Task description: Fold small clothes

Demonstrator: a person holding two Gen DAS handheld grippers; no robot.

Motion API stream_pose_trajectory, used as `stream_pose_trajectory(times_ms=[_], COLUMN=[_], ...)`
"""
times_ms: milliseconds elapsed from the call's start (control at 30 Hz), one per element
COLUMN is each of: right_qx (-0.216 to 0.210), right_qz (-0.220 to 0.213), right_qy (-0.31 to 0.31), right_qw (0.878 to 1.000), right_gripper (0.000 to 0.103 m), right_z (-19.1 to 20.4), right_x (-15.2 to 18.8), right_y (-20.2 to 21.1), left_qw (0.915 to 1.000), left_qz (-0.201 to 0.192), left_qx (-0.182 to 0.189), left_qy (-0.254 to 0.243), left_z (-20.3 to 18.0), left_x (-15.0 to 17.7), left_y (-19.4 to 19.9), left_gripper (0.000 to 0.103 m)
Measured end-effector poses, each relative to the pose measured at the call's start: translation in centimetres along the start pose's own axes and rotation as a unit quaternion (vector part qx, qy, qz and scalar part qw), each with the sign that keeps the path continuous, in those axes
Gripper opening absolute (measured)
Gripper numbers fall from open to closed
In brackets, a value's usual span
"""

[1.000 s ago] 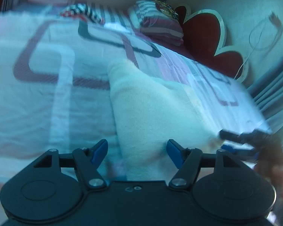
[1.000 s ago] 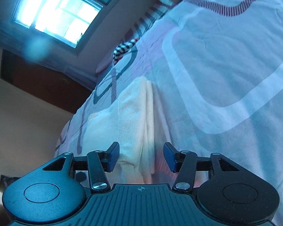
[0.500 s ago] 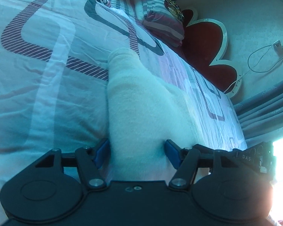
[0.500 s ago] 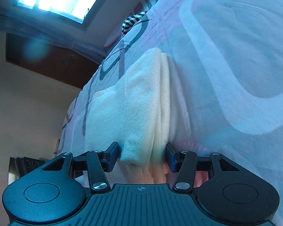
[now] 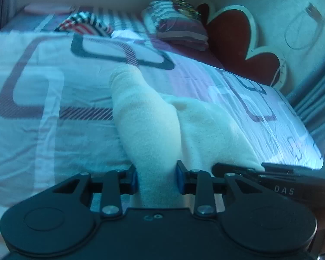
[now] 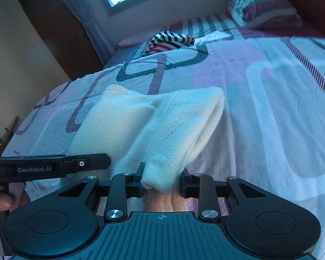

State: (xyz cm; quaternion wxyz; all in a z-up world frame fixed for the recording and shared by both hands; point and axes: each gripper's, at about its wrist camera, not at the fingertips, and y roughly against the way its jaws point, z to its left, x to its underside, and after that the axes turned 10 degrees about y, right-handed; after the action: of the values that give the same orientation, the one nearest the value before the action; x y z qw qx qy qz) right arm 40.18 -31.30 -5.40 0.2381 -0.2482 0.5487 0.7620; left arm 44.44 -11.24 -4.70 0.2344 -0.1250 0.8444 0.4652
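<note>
With both claws clamped on it, the cream knit garment [image 5: 145,130] lies on the patterned bedsheet [image 5: 32,91]. Left gripper [image 5: 156,178]: blue pads pinching the near end of one folded layer. Right gripper [image 6: 162,178]: jaws closed on the other corner of the cream knit garment [image 6: 162,130], fabric bunched between them. Cloth near ends lifted off the patterned bedsheet [image 6: 270,112], far part resting on it. Striped cloth [image 6: 169,42] and striped pillow [image 6: 264,8] well beyond, toward the headboard [image 5: 234,41].
</note>
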Motion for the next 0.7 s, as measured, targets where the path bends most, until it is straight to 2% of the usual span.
stream_pose_trajectory(times_ms=[200,367,500,700], right_qx=[0.003,0.003,-0.002,-0.026], right_qz=[-0.018,-0.024,-0.024,-0.010], right_qy=[0.015,0.035,0.037,0.049], right_qw=[1.000,0.999,0.999,0.998], right_gripper=[0.029,0.029,0.029,0.029], right_z=[3.0,7.6,11.5,18.2], right_x=[-0.5,-1.1,-0.9,-0.1], right_y=[1.6,2.2,1.9,-0.2], left_qw=[0.9994,0.9987,0.9984,0.9982], left_qz=[-0.024,-0.036,-0.040,-0.039], left_qx=[-0.006,-0.013,-0.019,-0.039], left_qy=[-0.025,-0.034,-0.035,-0.022], left_z=[0.2,2.0,4.6,10.6], left_x=[0.2,0.4,0.8,2.1], left_y=[3.7,7.1,10.0,14.5], left_gripper=[0.030,0.030,0.031,0.031])
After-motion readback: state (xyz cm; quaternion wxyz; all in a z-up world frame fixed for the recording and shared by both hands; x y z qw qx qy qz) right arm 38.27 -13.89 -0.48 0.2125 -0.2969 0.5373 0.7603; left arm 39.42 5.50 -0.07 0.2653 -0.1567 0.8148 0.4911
